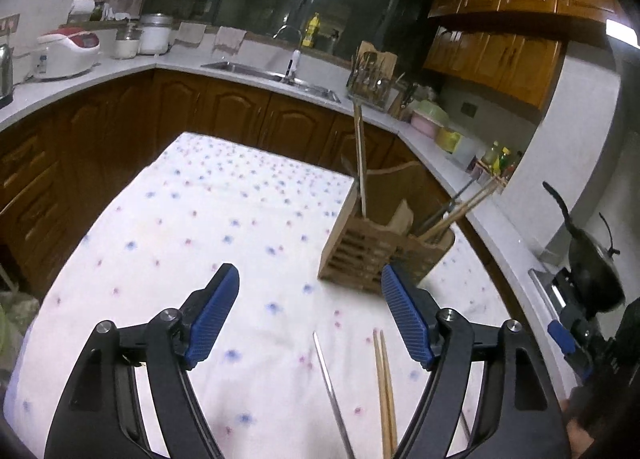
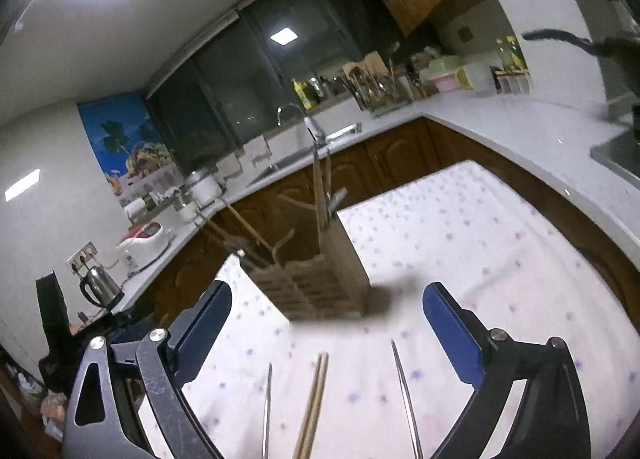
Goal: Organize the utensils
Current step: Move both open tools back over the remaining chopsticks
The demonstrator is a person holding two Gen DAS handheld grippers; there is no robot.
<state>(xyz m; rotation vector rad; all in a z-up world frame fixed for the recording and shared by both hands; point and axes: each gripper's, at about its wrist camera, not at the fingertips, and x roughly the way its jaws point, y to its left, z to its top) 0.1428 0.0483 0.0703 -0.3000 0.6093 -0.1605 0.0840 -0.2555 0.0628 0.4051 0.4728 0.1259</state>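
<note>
A wooden slotted utensil holder stands on the flowered tablecloth, with chopsticks and utensils sticking out of it. It also shows in the right wrist view. On the cloth near me lie a pair of wooden chopsticks and a thin metal utensil. The right wrist view shows the chopsticks between two thin metal utensils. My left gripper is open and empty above the cloth. My right gripper is open and empty, short of the holder.
A kitchen counter wraps around the table, with a sink, rice cooker, kettle and dish rack. A dark wok sits at the right. The right gripper's body shows at the left view's right edge.
</note>
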